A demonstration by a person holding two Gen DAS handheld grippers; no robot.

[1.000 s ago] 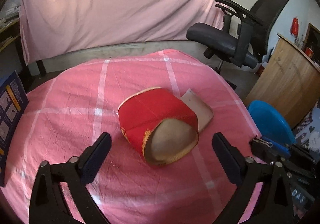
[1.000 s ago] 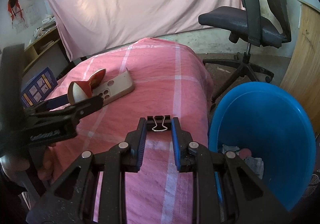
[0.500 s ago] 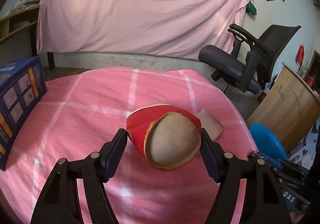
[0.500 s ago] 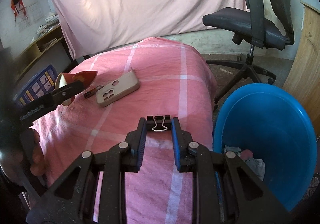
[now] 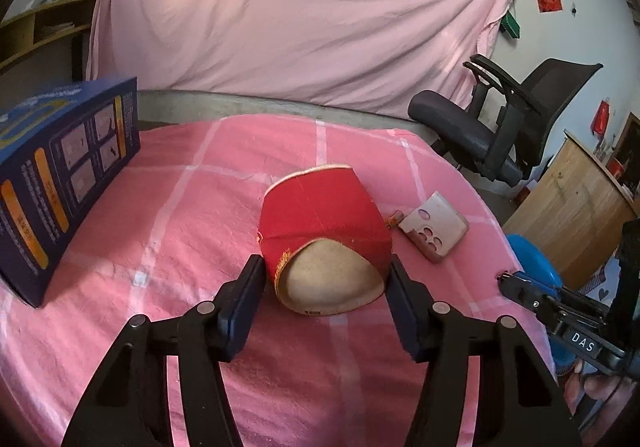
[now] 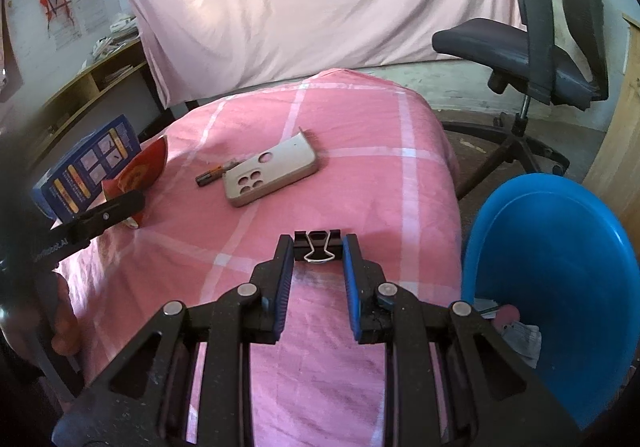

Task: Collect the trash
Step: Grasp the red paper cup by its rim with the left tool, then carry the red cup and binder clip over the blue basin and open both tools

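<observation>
— Between the left gripper point(image 5: 326, 277) fingers, what is there?
— A crushed red cup point(image 5: 324, 235), lying on its side, open mouth toward the camera. The jaws are closing, and both pads already press its flanks.
— And the right gripper point(image 6: 317, 251)?
— Clamped on a black binder clip point(image 6: 318, 245), its jaws narrow, held over the near edge of the pink cloth point(image 6: 360, 175).
— Where does the trash go?
— Just right of the table stands a blue bin point(image 6: 560, 247) with a few scraps at its bottom.
— What lies farther out on the cloth?
— 1 beige phone case point(image 6: 272, 173), flat, and 1 small battery point(image 6: 210, 176) touching its left end. Beyond the cup, on the left, stands a blue box point(image 5: 60, 179).
— Behind all that?
— A pink sheet point(image 5: 300, 19) hangs across the back, with an office chair point(image 6: 532, 43) to its right.
</observation>
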